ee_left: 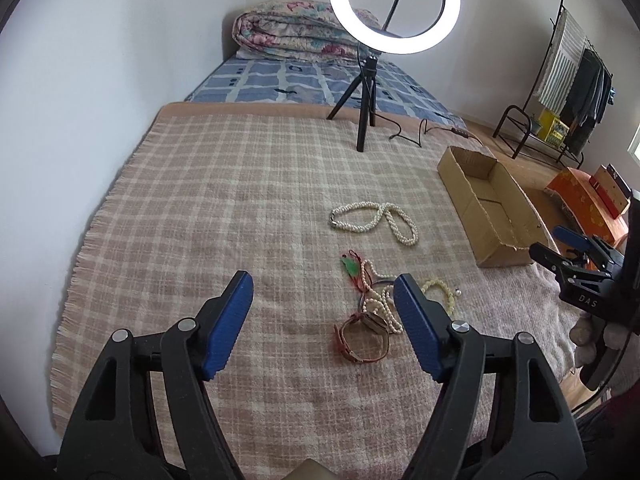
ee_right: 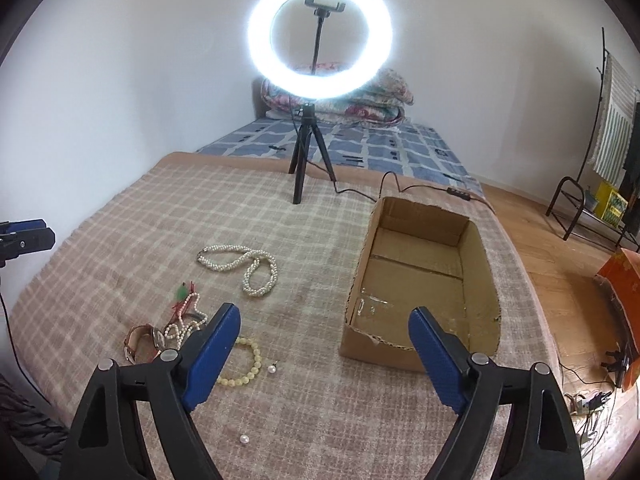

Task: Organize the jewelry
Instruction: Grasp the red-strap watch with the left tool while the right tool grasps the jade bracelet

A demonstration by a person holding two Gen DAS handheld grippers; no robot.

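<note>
A plaid blanket [ee_right: 120, 240] covers the near part of a bed, and the jewelry lies loose on it, none of it in a container. The only container, an open cardboard box [ee_right: 486, 276] with torn near wall, sits on the right side of the blanket; its floor shows only bare cardboard and some clear tape, with no jewelry visible inside. Left of the box and well apart from it lies a twisted pearl necklace [ee_right: 250, 266]. Nearer, a tangled cluster holds a green and red charm [ee_left: 350, 266], a thin pearl strand [ee_left: 380, 304] and a red-strapped watch [ee_left: 362, 338], touching or overlapping one another. Just right of that cluster rests a yellow bead bracelet [ee_right: 250, 368], with a small pearl earring [ee_right: 273, 369] beside it and a loose pearl [ee_right: 244, 438] nearer still. The left hand-held gripper [ee_left: 322, 328] hovers above the blanket with its blue pads spread apart and nothing between them; the watch and pearl strand lie just beside its right finger. The right hand-held gripper [ee_right: 324, 354] is likewise spread wide and grips nothing, its left finger over the bracelet and its right finger in front of the box's near wall. At the far end of the blanket stands a lit ring light [ee_right: 320, 36] on a small tripod.
</note>
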